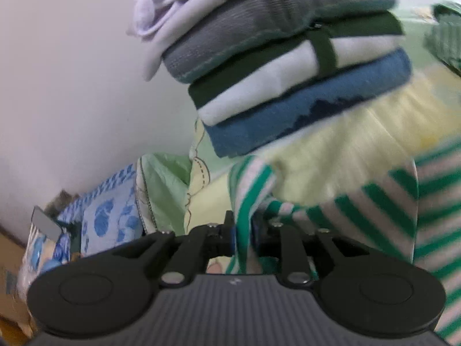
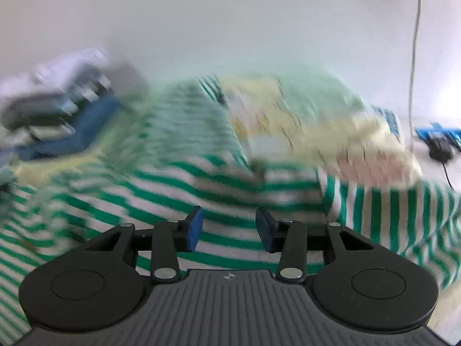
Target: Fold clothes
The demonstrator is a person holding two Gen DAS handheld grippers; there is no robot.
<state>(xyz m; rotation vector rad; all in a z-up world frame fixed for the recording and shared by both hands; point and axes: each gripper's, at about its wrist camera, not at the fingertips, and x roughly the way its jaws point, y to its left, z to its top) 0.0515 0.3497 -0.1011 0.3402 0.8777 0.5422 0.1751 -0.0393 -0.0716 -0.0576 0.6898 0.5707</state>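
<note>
A green-and-white striped garment [image 1: 389,201] lies on a pale yellow and green bedsheet [image 1: 331,155]. My left gripper [image 1: 243,230] is shut on an edge of this garment, and the fabric runs up between its fingers. In the right wrist view the same striped garment [image 2: 201,190] spreads under my right gripper [image 2: 229,227], which hovers open over it with nothing between its blue pads [image 2: 194,227]. That view is blurred by motion.
A stack of folded clothes [image 1: 288,57] in white, grey, dark green and blue sits on the bed behind the garment, also seen as the folded stack [image 2: 57,115]. A blue-patterned pillow [image 1: 109,219] lies left. A white wall [image 2: 230,28] and hanging cable [image 2: 415,57] stand behind.
</note>
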